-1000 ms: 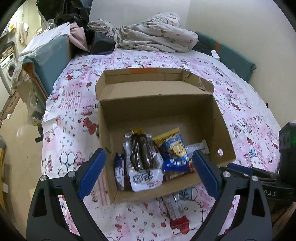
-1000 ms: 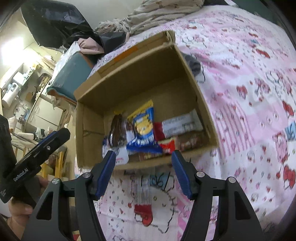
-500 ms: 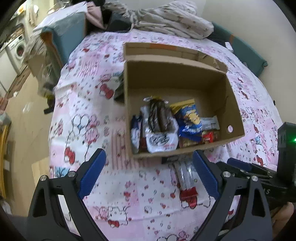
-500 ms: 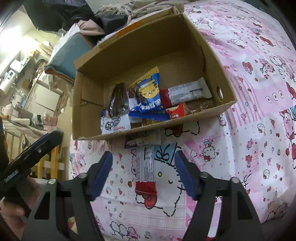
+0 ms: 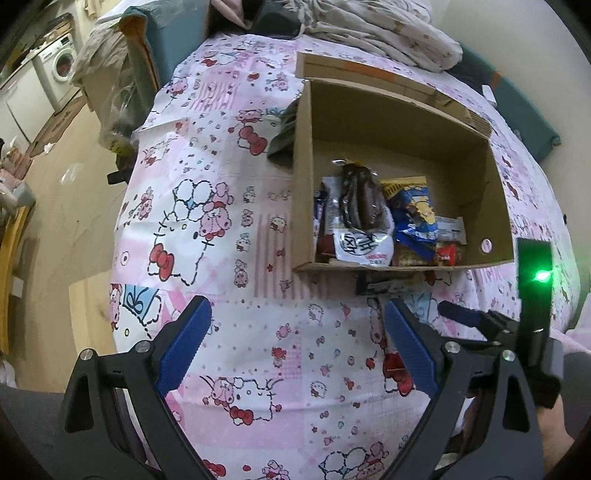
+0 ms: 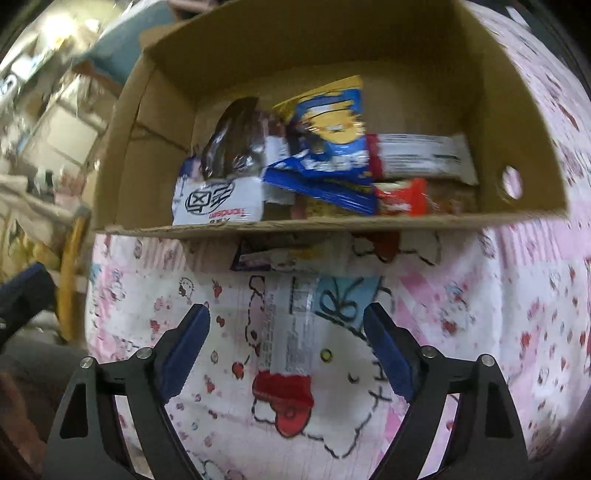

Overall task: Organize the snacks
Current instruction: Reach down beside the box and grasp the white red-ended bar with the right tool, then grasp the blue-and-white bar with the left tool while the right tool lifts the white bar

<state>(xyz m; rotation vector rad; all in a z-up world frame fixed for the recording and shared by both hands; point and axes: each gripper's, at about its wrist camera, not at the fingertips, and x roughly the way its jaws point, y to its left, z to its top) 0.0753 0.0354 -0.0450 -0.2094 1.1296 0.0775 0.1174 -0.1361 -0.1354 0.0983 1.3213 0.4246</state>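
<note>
An open cardboard box [image 5: 303,177] [image 6: 147,122] lies on the pink patterned bedsheet and holds several snacks: a chocolate bun packet [image 5: 360,206] [image 6: 229,147], a blue and yellow bag [image 5: 413,210] [image 6: 328,136], a white bar [image 6: 417,155] and a small red packet [image 6: 402,197]. A silver bar with a red end [image 6: 291,339] lies on the sheet in front of the box, between the fingers of my open, empty right gripper [image 6: 286,345]. A flat dark wrapper [image 6: 280,254] lies at the box's front edge. My left gripper [image 5: 297,350] is open and empty over the sheet, left of the bar.
Bunched bedding [image 5: 369,33] lies behind the box. A teal cushion [image 5: 517,99] is at the far right. The bed's left edge drops to the floor [image 5: 66,192], with a washing machine [image 5: 59,70] beyond. The right gripper's body [image 5: 509,332] shows in the left wrist view.
Both grippers have pulled back from the box toward the near bed edge. My right gripper has dropped down over the silver bar, which now sits between its fingers.
</note>
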